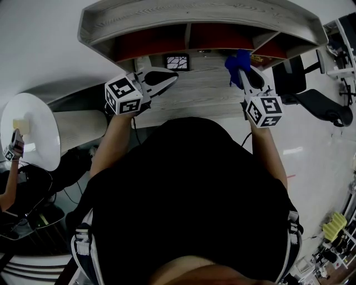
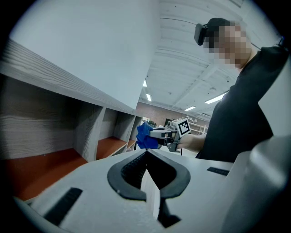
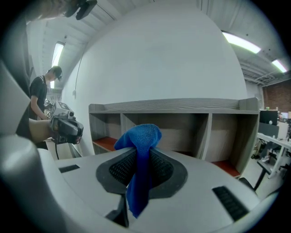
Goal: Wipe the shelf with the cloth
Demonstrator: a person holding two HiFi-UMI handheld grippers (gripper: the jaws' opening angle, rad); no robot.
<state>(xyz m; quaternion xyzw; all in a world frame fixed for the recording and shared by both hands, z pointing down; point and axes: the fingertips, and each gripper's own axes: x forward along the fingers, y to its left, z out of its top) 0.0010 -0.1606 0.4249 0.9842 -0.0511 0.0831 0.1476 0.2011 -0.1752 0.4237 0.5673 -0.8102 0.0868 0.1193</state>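
broadly, a white wall (image 1: 39, 33) backs a grey wood-grain shelf (image 1: 200, 15), whose open compartments have red-orange floors and stand side by side between upright dividers. below them a pale wooden board (image 1: 206, 92) runs out toward the person in black (image 1: 189, 200), who stands at its front edge with both arms stretched forward. a round white table (image 1: 33, 133) stands off to the person's left, with another person's hand at its rim.

the left gripper (image 1: 166, 75) hovers over the board's left part, in front of the left compartments. its own view shows its dark pads pressed tip to tip with nothing between them. the right gripper (image 1: 248, 77) is held over the board's right part, near the divider between the middle and right compartments, and it is clamped on the blue cloth (image 1: 236, 60). in the right gripper view the cloth bunches up above the pinched pads and a strip of it hangs down below them. whether the cloth touches the shelf cannot be told. from the left gripper view it appears in the air just in front of the compartments.

a small dark framed panel (image 1: 177, 62) stands at the back of the board, between the two grippers.
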